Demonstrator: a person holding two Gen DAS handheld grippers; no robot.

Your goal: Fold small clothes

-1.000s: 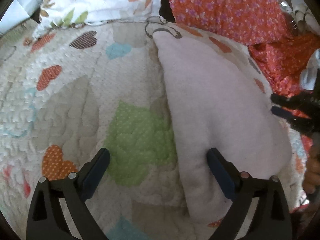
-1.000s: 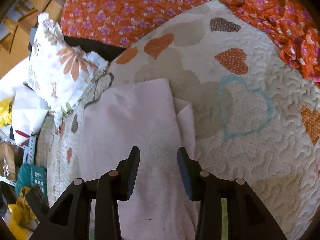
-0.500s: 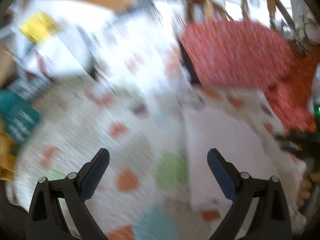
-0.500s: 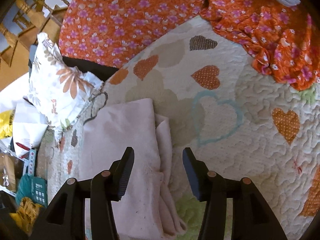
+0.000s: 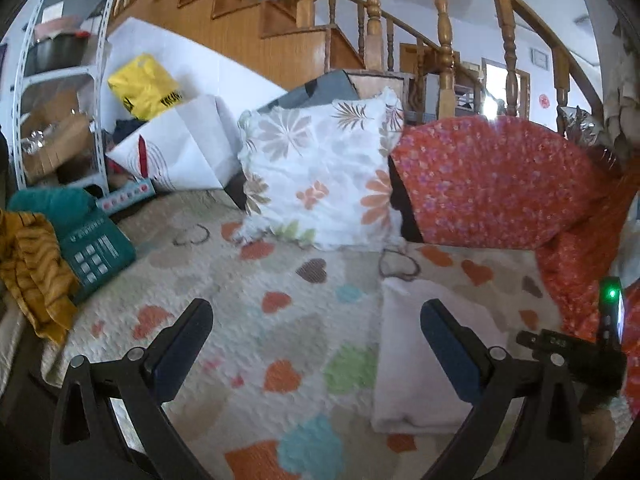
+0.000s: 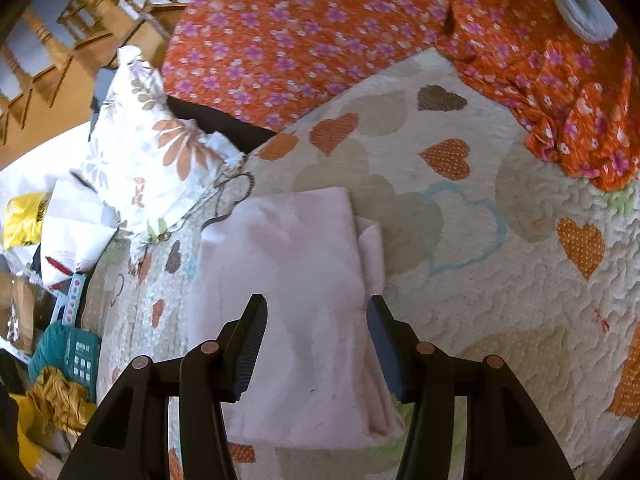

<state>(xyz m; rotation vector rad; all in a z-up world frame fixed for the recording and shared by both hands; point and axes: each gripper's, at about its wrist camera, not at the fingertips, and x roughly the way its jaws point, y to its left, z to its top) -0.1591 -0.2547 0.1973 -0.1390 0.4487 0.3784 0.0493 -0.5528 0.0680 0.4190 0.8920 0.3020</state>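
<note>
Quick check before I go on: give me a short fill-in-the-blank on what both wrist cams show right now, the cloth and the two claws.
1. The folded pink cloth lies on a quilt printed with ____.
2. Both the left claw and the right claw are ____, holding nothing.
3. The white pillow against the sofa back carries a ____ print.

Missing words: hearts; open; flower

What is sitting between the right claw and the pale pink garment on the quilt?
Nothing visible. The right claw hangs open directly over the folded pink garment, with only air between them; the floral pillow lies off to the side.
</note>
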